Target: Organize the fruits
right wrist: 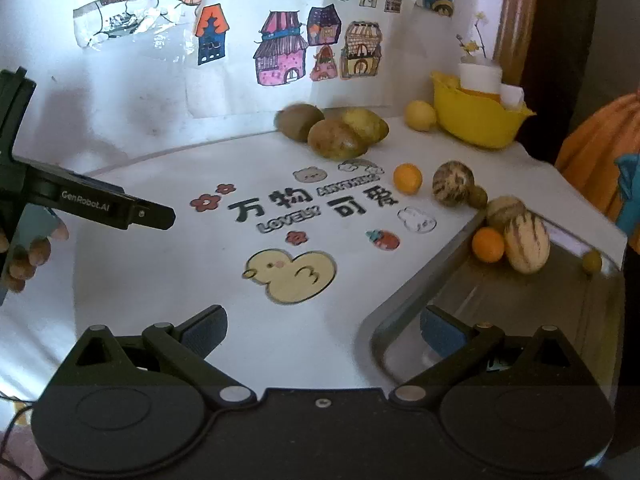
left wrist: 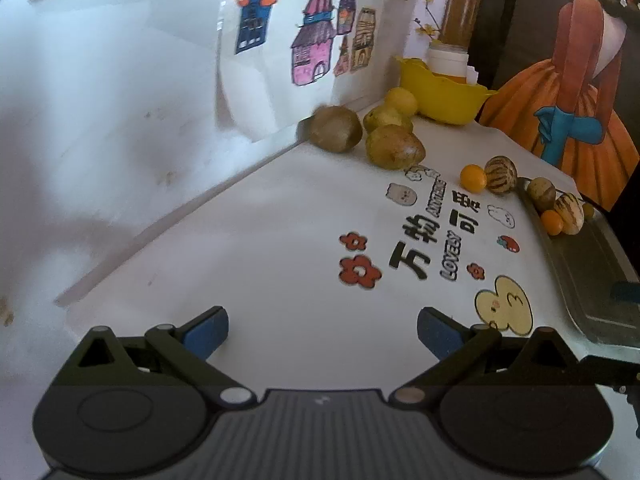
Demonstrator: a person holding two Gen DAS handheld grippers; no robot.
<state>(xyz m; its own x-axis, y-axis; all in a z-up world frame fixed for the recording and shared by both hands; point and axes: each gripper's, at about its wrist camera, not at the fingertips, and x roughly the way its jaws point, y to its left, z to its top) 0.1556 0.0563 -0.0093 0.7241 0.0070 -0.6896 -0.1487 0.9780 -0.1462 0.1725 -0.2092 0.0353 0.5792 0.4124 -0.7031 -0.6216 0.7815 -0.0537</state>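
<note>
Both the left hand-held gripper (left wrist: 322,330) and the right hand-held gripper (right wrist: 323,330) hang wide open and empty, probably between picks. The metal tray (right wrist: 420,280) already holds a striped melon (right wrist: 526,243) and an orange (right wrist: 487,244) at its far corner; just beyond the tray another orange (right wrist: 407,178) and, farther, a kiwi (right wrist: 298,121) wait on the table (right wrist: 168,264).

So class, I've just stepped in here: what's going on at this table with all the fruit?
A person holds a gripper in each hand, sorting fruit into a metal tray. Both the left gripper and the right gripper are open and empty, hovering over the white mat. A few fruits already lie in the tray, among them a striped melon and an orange. A kiwi, another orange and others sit on the mat.
</note>
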